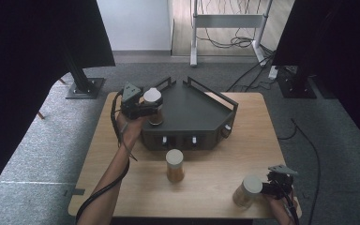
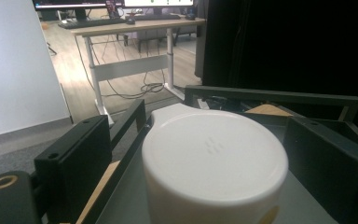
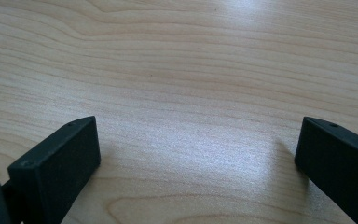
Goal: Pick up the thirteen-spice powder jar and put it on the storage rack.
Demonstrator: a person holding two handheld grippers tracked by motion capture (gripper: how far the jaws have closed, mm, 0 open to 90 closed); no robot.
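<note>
A jar with a white lid point(image 1: 152, 96) and amber contents stands on the left corner of a dark angular tray point(image 1: 194, 110). My left gripper point(image 1: 151, 108) reaches around it from the left. In the left gripper view the white lid point(image 2: 214, 151) sits between the two black jaws of the left gripper point(image 2: 200, 127), with a gap showing at the left jaw; the gripper is open. A second jar point(image 1: 174, 164) stands on the table in front of the tray. A third jar point(image 1: 247, 190) stands at the near right, just left of my right gripper point(image 1: 268, 188). The right gripper point(image 3: 198, 123) is open over bare wood.
The tray has raised rails point(image 1: 213, 93) at its back and knobs point(image 1: 194, 139) on its front face. The wooden table point(image 1: 243, 150) ends close behind the tray. Dark screens stand left and right, and a desk frame point(image 1: 227, 28) is beyond on the floor.
</note>
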